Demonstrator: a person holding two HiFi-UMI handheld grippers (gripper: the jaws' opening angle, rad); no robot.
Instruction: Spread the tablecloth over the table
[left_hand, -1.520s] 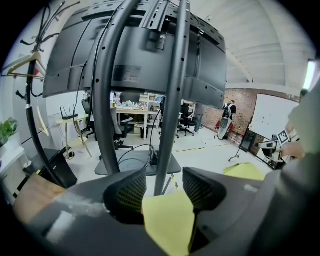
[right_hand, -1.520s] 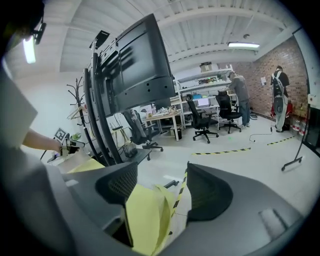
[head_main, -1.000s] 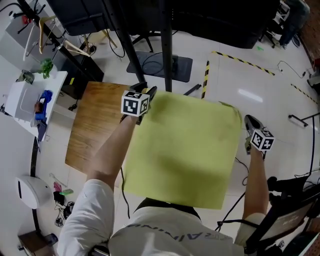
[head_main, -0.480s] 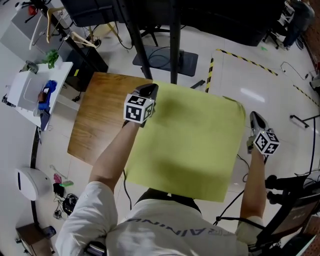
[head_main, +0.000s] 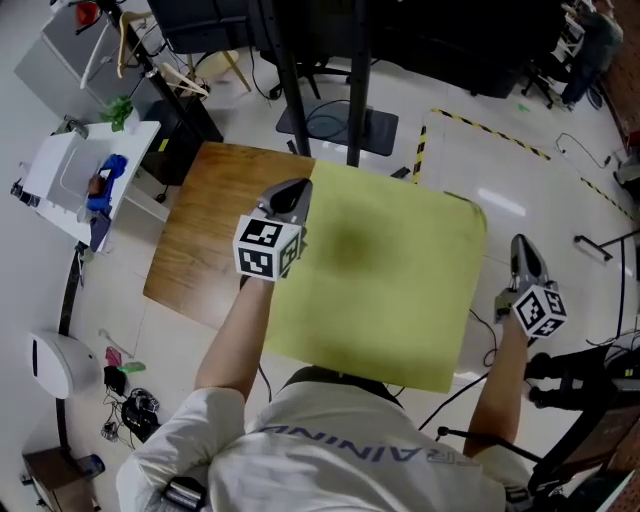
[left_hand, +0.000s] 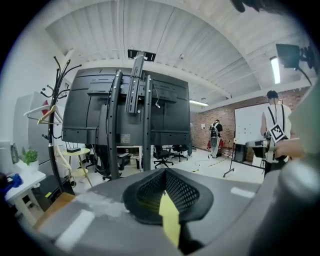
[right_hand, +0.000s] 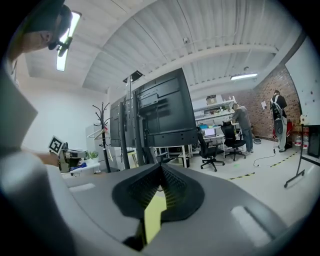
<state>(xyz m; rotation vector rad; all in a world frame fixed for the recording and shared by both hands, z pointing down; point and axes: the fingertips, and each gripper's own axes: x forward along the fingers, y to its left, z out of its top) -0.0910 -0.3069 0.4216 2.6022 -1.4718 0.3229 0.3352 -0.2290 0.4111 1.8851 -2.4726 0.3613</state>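
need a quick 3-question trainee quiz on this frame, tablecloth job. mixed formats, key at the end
1. True or false: the left claw and the right claw are each shut on the yellow-green tablecloth.
2. In the head view, which part of the wooden table shows bare?
A. its left part
B. its right part
C. none of it
3. Fill in: in the head view, the white side table with a blue item on it stands to the wooden table's ____.

Key: 1 true; 2 A; 3 left.
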